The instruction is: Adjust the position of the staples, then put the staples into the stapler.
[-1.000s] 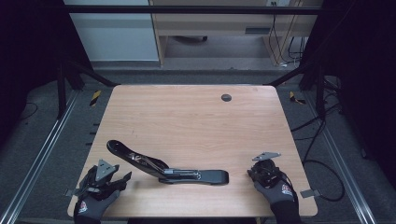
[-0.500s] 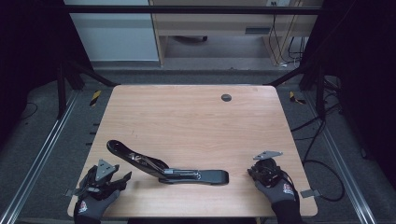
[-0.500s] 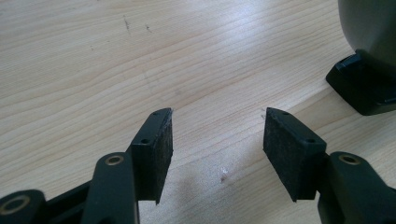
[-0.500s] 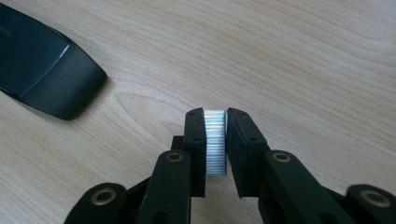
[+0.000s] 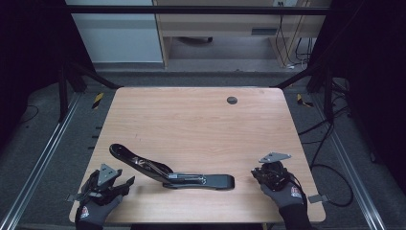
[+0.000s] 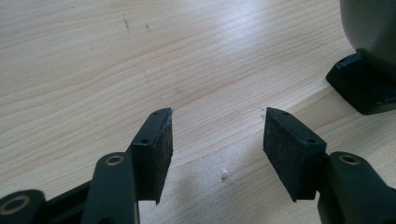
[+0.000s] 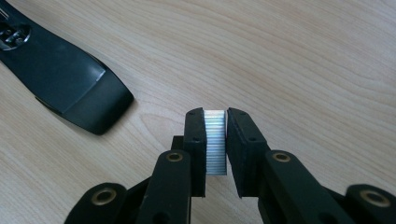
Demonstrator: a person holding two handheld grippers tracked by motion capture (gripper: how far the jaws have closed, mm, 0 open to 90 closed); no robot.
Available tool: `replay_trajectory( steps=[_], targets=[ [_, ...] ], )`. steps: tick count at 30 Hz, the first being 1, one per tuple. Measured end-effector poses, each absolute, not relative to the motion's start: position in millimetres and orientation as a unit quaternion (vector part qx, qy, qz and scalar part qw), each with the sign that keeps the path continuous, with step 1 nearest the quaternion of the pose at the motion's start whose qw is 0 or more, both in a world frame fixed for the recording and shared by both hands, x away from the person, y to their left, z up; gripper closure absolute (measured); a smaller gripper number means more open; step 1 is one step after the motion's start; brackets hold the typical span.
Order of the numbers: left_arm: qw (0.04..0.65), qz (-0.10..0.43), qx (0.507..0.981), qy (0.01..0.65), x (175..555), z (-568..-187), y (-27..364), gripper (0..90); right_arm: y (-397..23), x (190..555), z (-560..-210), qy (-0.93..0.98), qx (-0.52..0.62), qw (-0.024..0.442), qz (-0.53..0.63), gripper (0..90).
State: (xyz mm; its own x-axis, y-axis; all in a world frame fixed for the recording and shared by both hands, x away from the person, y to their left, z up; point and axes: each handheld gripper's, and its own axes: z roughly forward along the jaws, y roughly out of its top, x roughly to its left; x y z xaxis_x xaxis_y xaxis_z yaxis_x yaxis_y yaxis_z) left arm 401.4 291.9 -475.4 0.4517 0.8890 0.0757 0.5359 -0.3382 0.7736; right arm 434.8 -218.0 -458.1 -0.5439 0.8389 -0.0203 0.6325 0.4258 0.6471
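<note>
A black stapler (image 5: 191,179) lies swung open on the wooden table (image 5: 201,124) near its front edge, its lid arm (image 5: 129,155) angled up toward the left. My left gripper (image 5: 125,184) rests at the front left, close to that lid arm, jaws open with bare table between them (image 6: 217,135); part of the stapler (image 6: 369,84) shows at the right edge of the left gripper view. My right gripper (image 5: 258,175) sits at the front right, just right of the stapler's base end (image 7: 70,79). It is shut (image 7: 215,140) on a silvery strip of staples (image 7: 215,149).
A small dark round grommet (image 5: 232,100) sits in the table's far part. Metal rails (image 5: 43,158) run along both sides of the table, with cables (image 5: 330,143) on the floor at right. A cabinet and desk stand beyond the far edge.
</note>
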Motion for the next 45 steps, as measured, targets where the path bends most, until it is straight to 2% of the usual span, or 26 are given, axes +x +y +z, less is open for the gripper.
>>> replay_trajectory(
  steps=[45],
  targets=[
    [0.335,0.251,0.782,0.462,405,-478,292,42.5,-186,440,-411,0.846,0.342,0.164,0.376,78.6]
  ],
)
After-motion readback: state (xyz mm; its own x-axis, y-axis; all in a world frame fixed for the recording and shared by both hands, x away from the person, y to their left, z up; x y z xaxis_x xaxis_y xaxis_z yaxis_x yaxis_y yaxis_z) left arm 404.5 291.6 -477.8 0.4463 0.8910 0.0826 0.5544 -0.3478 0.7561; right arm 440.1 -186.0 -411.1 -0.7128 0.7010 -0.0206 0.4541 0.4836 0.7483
